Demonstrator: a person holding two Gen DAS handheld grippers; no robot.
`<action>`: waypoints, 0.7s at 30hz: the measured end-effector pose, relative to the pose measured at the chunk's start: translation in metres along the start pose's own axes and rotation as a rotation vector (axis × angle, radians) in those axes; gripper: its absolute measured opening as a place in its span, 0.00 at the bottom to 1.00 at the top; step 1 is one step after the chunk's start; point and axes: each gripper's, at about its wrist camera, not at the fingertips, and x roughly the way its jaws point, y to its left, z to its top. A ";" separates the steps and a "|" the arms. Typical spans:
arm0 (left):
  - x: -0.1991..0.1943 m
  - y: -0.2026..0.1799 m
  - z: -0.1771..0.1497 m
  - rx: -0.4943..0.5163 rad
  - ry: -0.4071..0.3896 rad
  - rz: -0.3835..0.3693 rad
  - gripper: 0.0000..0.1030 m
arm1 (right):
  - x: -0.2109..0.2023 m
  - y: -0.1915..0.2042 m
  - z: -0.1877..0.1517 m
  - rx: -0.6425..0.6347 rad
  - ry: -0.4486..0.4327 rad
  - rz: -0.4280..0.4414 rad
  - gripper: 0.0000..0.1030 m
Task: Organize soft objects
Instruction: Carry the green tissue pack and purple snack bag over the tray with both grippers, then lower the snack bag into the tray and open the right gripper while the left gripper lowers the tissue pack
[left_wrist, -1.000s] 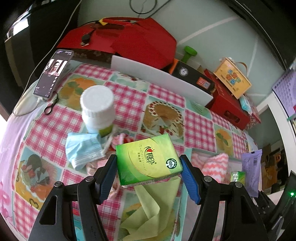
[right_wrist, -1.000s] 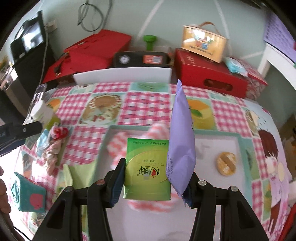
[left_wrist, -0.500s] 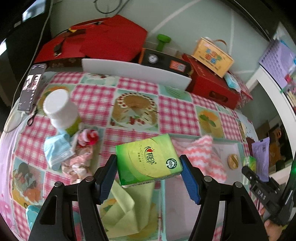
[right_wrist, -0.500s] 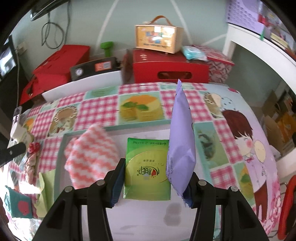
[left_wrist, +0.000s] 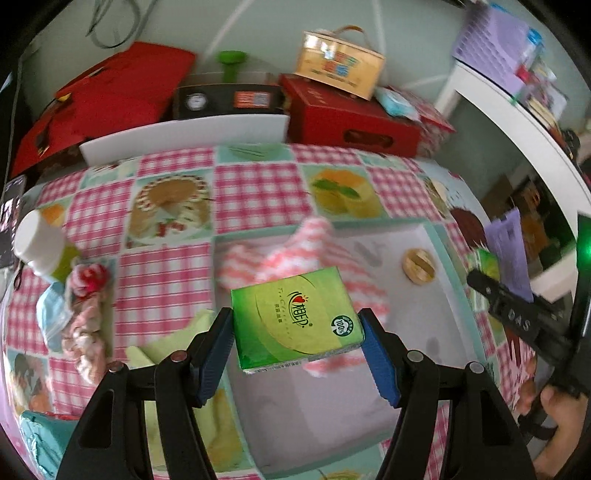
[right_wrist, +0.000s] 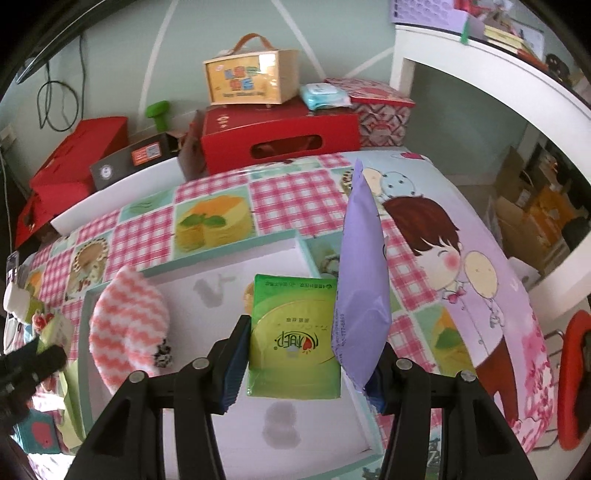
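**Both packs carried over the tray**

Since a second ago the left tongs (left_wrist: 297, 328) have swung from the clutter at the bench's left end to above the tray (left_wrist: 424, 232), and the right tongs (right_wrist: 308, 350) have swept toward the tray's right part. The left tongs are clamped on a green tissue pack (left_wrist: 295, 317), held flat and clear of the tray floor, over the pink striped cloth (left_wrist: 295, 254) that lies inside. The right tongs are clamped on two things at once: a second green pack (right_wrist: 295, 332) and a purple pouch (right_wrist: 364, 280) standing on edge against the right pad.

Judging by this, the step in hand is the carry to the tray; release has not begun. The next move calls for lowering each load onto bare tray floor, the left pack at about 5 o'clock of the cloth instead of on top of it, then opening. The right pair may part unevenly when the pads let go, as the pouch stands upright and could topple.

In the left view, a round gold disc (left_wrist: 419, 266) lies in the tray at 3 o'clock of the cloth. Outside it, at 9 o'clock, wait a face mask (left_wrist: 51, 314), a pink scrunchie (left_wrist: 86, 332), a white-capped bottle (left_wrist: 42, 247) and a yellow-green cloth (left_wrist: 166, 343).

The bench (right_wrist: 288, 195) wears a pink gingham oilcloth with cake and cartoon prints. Behind it, at 12 o'clock, stand red boxes (right_wrist: 280, 136), a yellow carry box (right_wrist: 251, 79) and a pale green wall; a white shelf (right_wrist: 491, 74) runs at 2 o'clock.
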 end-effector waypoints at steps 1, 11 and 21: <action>0.002 -0.007 -0.001 0.016 0.006 -0.004 0.66 | 0.000 -0.002 0.000 0.004 0.001 0.001 0.55; 0.025 -0.059 -0.018 0.143 0.079 -0.056 0.66 | 0.008 -0.010 -0.002 0.025 0.027 0.011 0.55; 0.049 -0.077 -0.030 0.179 0.133 -0.052 0.66 | 0.019 -0.001 -0.004 0.000 0.058 0.033 0.56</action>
